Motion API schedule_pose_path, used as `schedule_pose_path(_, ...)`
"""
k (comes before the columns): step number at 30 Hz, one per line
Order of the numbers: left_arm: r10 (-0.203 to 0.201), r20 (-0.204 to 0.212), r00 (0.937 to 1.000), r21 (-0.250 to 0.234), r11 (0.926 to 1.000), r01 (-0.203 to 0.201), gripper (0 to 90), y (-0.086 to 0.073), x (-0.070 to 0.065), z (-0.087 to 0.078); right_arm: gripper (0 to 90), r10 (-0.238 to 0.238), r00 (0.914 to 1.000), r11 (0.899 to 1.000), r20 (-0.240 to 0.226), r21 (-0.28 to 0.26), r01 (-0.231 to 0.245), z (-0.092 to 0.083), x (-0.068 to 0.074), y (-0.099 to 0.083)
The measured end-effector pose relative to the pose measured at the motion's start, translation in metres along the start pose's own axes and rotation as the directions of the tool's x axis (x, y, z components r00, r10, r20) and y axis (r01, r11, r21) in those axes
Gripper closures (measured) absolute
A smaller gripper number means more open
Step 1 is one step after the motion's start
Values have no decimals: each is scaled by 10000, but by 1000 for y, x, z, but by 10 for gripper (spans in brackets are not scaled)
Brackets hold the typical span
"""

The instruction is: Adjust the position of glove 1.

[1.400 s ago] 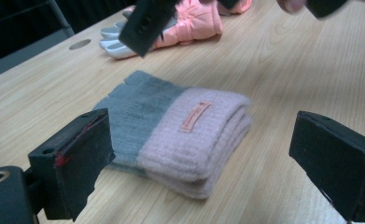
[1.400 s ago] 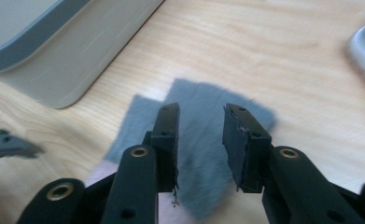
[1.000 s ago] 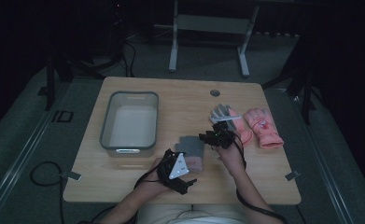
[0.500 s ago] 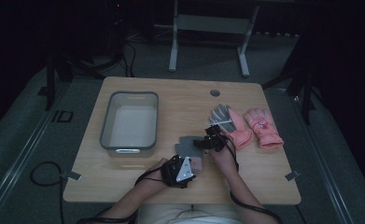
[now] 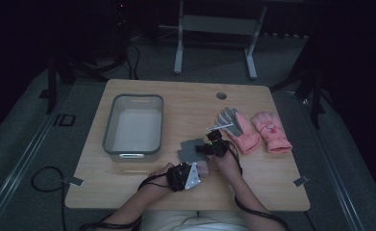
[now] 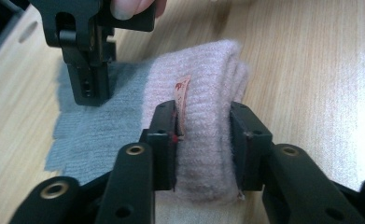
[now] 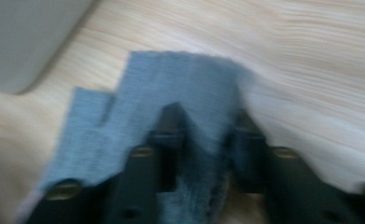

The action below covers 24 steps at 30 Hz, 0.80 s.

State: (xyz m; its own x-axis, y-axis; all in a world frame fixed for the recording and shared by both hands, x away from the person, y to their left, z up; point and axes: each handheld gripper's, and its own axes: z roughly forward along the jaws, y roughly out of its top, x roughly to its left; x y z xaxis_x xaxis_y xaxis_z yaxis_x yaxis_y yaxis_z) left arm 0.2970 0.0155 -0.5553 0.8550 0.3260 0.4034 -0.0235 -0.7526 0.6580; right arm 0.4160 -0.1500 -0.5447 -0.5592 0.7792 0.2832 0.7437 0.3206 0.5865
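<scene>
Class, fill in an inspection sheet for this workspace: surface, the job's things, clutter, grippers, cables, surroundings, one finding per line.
Surface: wooden table, round hole near its far edge.
Job's things: knitted glove, pink cuff and grey fingers, lies flat on the table near the person.
Clutter: grey tub at left; pink ski gloves at right, one palm up.
Grippers: left gripper has just closed on the pink cuff, pads pressing it; right gripper has just been closing, the grey finger end between its jaws, blurred.
Cables: cable loops on the floor at left.
Surroundings: dim room, metal stand behind the table.
</scene>
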Motion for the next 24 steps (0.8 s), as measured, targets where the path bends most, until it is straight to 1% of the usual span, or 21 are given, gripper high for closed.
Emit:
schedule_pose_path(1, -66, 40, 10000, -2, 10000, 67, 682, 0, 1, 0, 737, -202, 9998, 9998, 65, -54, 202, 1, 4, 0)
schedule_pose_path(3, -550, 331, 9979, -12, 9985, 551, 688, 1, 7, -1, 743, -244, 9997, 9997, 47, -91, 245, -1, 5, 1)
schedule_pose_path(5, -585, 388, 9975, 17, 9983, 585, 689, 1, 8, -2, 746, -355, 9994, 9992, 32, -167, 355, -3, 7, 3)
schedule_pose_path(6, -774, 623, 9951, 88, 9970, 770, 692, 3, 13, -5, 746, -379, 9992, 9990, -106, -261, 376, -6, 7, 4)
schedule_pose_path(10, -875, 1121, 9898, 177, 9961, 861, 699, 8, 26, -17, 747, -519, 9973, 9971, -521, -583, 488, -19, 9, 10)
schedule_pose_path(13, -825, 1234, 9889, 163, 9966, 811, 703, 16, 36, -30, 747, -635, 9952, 9944, -749, -897, 567, -29, 12, 16)
schedule_pose_path(15, -724, 1185, 9903, 125, 9974, 714, 706, 20, 43, -40, 747, -482, 9930, 9930, -1082, -1123, 360, -37, 14, 20)
schedule_pose_path(17, -779, 1190, 9898, 74, 9970, 775, 710, 25, 50, -50, 748, -646, 9917, 9886, -1115, -1422, 484, -47, 20, 27)
schedule_pose_path(18, -779, 1190, 9898, 74, 9970, 775, 712, 25, 50, -50, 748, -646, 9917, 9886, -1115, -1422, 484, -47, 20, 27)
schedule_pose_path(19, -705, 1116, 9913, 38, 9975, 705, 712, 29, 56, -58, 748, -720, 9910, 9860, -1132, -1576, 536, -52, 23, 30)
schedule_pose_path(20, -729, 1127, 9909, 24, 9973, 731, 713, 31, 60, -61, 749, -843, 9903, 9817, -1107, -1795, 635, -59, 28, 36)
schedule_pose_path(22, -694, 1080, 9917, -30, 9975, 701, 713, 36, 69, -70, 749, -930, 9895, 9766, -1105, -2039, 690, -65, 31, 43)
schedule_pose_path(24, -690, 1005, 9925, -88, 9975, 703, 714, 40, 77, -78, 749, -1011, 9889, 9734, -1093, -2164, 757, -70, 34, 52)
